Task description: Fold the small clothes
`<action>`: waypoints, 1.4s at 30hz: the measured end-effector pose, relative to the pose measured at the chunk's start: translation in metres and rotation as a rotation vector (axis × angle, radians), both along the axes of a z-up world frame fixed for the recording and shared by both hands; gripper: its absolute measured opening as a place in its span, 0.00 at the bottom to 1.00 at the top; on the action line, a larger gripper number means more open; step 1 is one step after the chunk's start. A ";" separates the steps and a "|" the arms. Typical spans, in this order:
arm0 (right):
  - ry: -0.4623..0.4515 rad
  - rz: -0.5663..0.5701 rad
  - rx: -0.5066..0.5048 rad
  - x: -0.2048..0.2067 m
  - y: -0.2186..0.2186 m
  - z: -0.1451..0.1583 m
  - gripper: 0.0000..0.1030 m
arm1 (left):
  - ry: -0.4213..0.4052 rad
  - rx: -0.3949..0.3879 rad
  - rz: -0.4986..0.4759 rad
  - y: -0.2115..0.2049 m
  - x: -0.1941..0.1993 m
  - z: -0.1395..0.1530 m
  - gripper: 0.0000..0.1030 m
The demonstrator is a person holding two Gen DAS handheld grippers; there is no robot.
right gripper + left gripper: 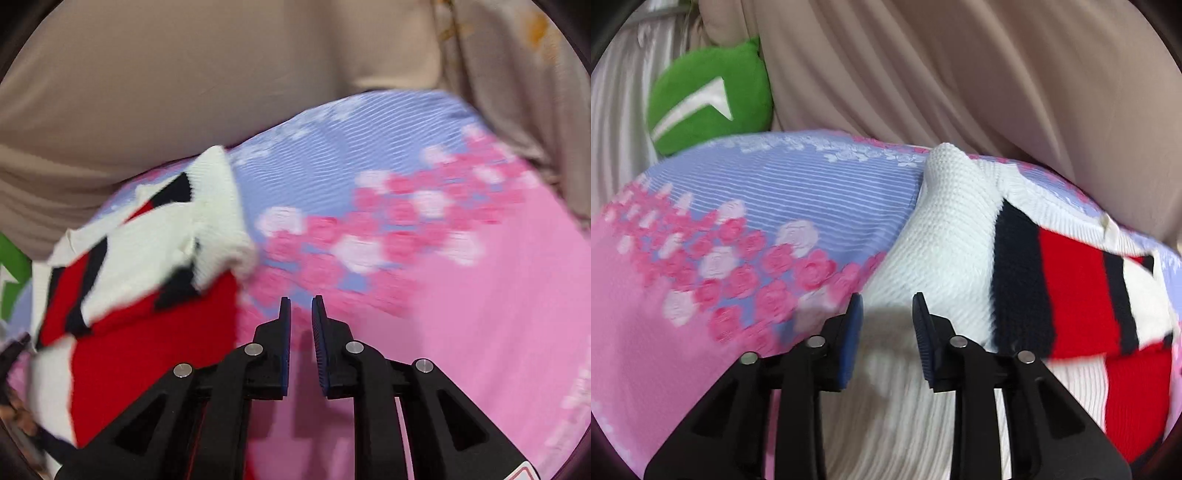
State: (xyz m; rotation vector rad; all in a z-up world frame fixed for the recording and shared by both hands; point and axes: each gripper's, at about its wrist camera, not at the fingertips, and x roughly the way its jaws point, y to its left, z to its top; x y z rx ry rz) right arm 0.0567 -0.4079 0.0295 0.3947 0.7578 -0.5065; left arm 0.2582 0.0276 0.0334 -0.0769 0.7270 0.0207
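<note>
A small knitted sweater (960, 240), white with red and navy stripes, lies on a pink and lilac flowered sheet (746, 229). My left gripper (887, 301) is open just above the sweater's white part, with nothing between its blue pads. In the right wrist view the sweater (133, 280) lies bunched to the left on the sheet (461, 295). My right gripper (301, 301) stands to the right of it over the pink sheet, jaws a little apart and empty.
A green plush cushion (709, 107) with a white mark sits at the sheet's far left edge. Beige draped fabric (942, 66) rises behind the sheet, and it also shows in the right wrist view (184, 81). A pale patterned curtain (509, 74) hangs at the far right.
</note>
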 end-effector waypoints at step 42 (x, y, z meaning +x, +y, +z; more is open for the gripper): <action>-0.535 0.269 0.085 -0.219 0.192 0.052 0.07 | -0.095 -0.449 -0.319 0.096 -0.293 0.062 0.05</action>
